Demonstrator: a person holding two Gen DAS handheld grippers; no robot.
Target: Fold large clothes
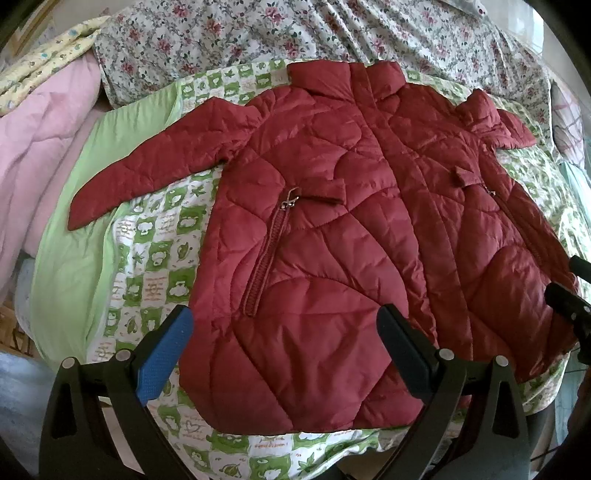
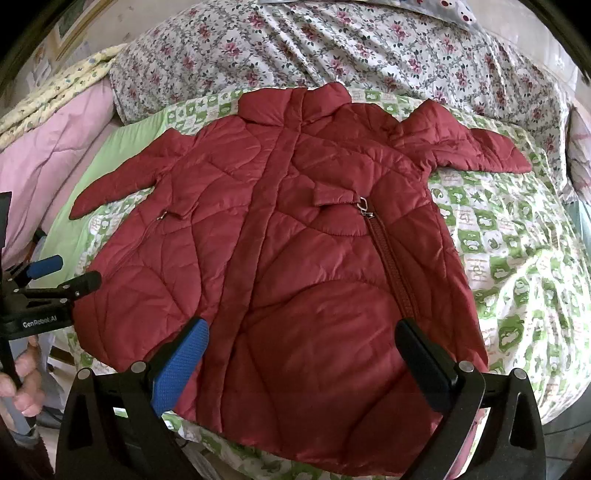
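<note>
A dark red quilted jacket [image 1: 332, 221] [image 2: 295, 240] lies flat and front up on the bed, collar at the far side, both sleeves spread outward. Its left sleeve [image 1: 140, 162] reaches over the green cloth, and its right sleeve [image 2: 476, 147] is bunched near the shoulder. My left gripper [image 1: 284, 347] hovers open over the jacket's near left hem with nothing between its fingers. It also shows at the left edge of the right wrist view as the left gripper [image 2: 70, 275]. My right gripper [image 2: 303, 365] is open above the near right hem, and appears as the right gripper [image 1: 567, 277] too.
The jacket rests on a green-and-white checked blanket [image 1: 155, 251] [image 2: 509, 240]. A floral sheet [image 1: 258, 33] [image 2: 332, 44] lies behind it, and a pink quilt [image 1: 40, 133] is piled on the left. A person's hand [image 2: 18, 373] holds the left gripper's handle.
</note>
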